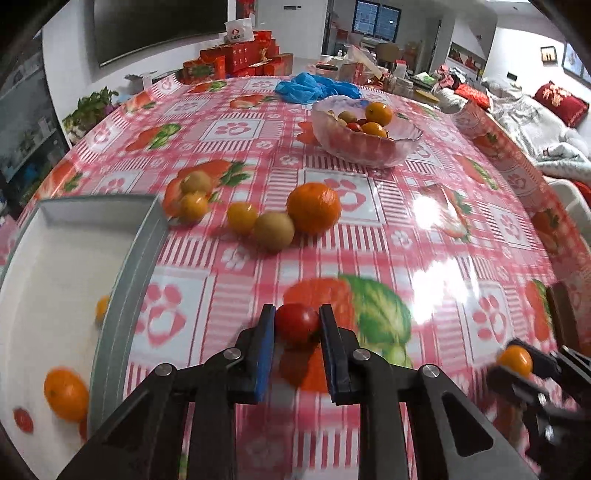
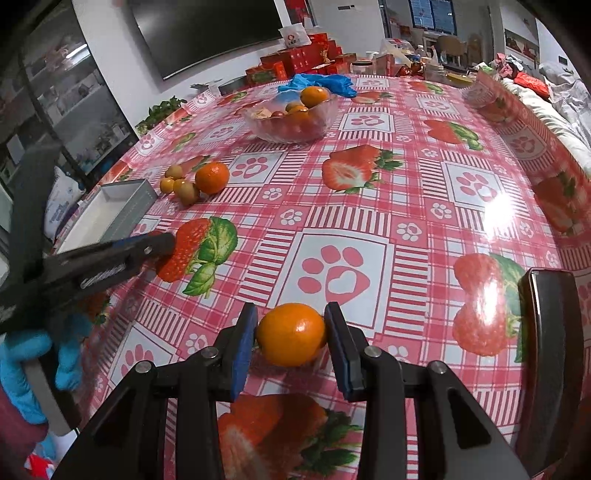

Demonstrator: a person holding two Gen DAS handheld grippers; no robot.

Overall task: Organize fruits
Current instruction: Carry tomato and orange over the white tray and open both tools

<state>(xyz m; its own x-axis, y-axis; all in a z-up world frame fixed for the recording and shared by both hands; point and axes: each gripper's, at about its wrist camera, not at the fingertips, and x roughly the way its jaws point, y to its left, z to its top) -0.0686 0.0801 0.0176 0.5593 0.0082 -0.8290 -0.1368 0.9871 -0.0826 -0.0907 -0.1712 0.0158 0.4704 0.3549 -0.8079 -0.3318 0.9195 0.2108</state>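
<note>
Above the cloth (image 1: pixel 406 236), left gripper (image 1: pixel 297 325) clamped on a tomato (image 1: pixel 297 322), right gripper (image 2: pixel 291 334) clamped on a kumquat (image 2: pixel 291 334). Best carried level over the tray (image 1: pixel 144 243) wall, lowered close, released gently to stop rolling. Counted loose near the tray: one orange (image 1: pixel 314 207), two kiwis, two kumquats; in the tray at least four pieces; more in the bowl (image 1: pixel 369 147).

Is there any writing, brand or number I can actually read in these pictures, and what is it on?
None can be read.
Red gift boxes: gold printing, too small and blurred.
White bag on top of them: a red logo, no legible words.
Left gripper seen from the right camera: a pale marking on its arm, smeared by motion.
Red cushion: a pattern, unreadable.
Tablecloth: only paw prints and strawberries, no text.
</note>
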